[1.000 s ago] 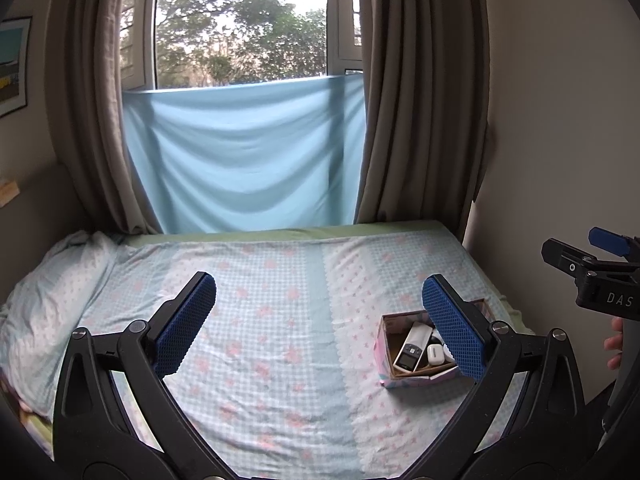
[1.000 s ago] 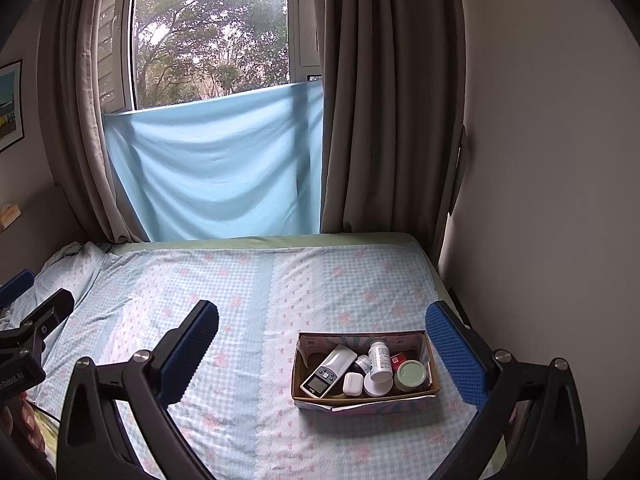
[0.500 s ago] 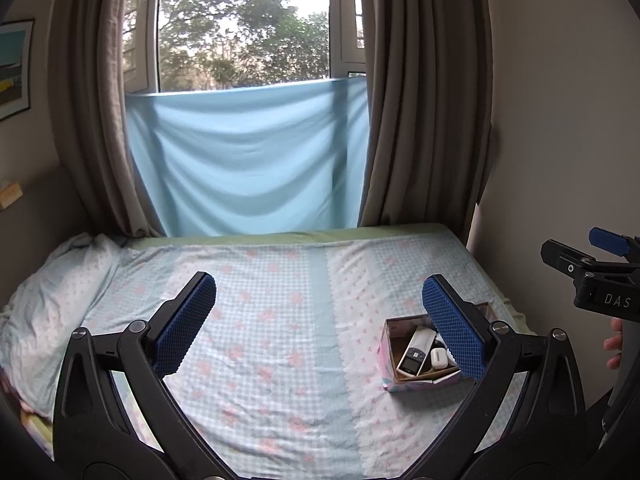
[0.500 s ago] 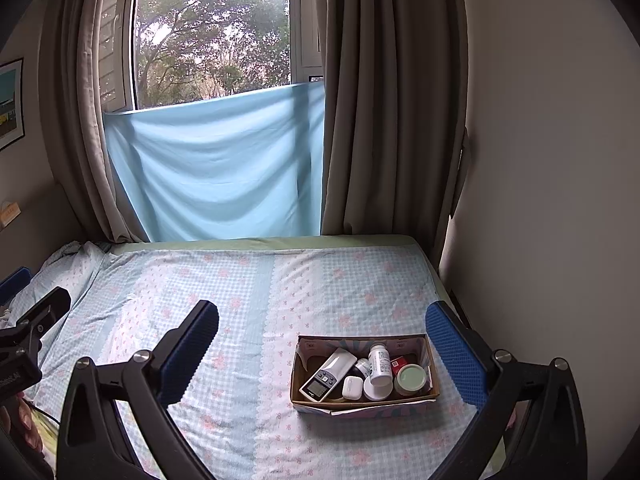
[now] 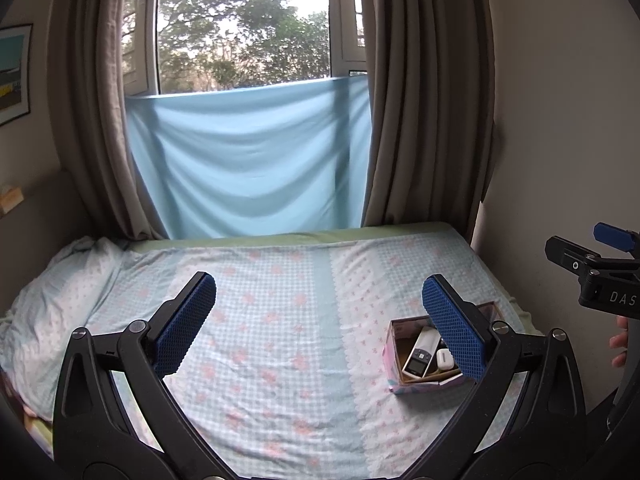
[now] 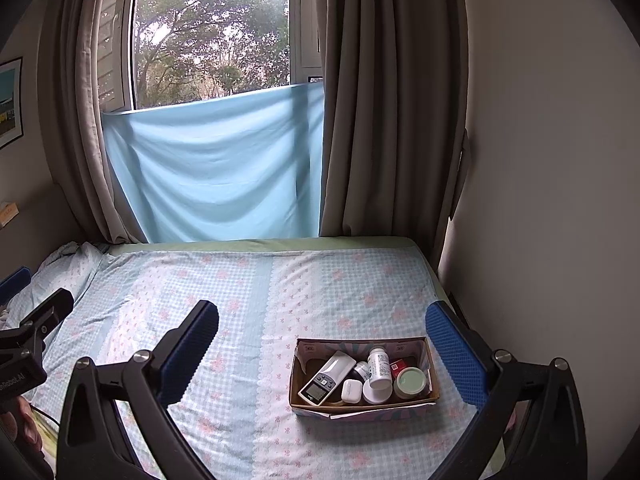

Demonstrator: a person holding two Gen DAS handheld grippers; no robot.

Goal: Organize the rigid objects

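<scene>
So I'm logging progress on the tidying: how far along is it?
Looks nearly done: the cardboard box on the bed already holds the remote, white bottle and green-lidded jar. Nothing is in hand; the left hand-held gripper and right hand-held gripper are open. No loose items visible.

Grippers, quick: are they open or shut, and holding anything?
Left gripper: open, holding nothing.
Right gripper: open, holding nothing.
</scene>
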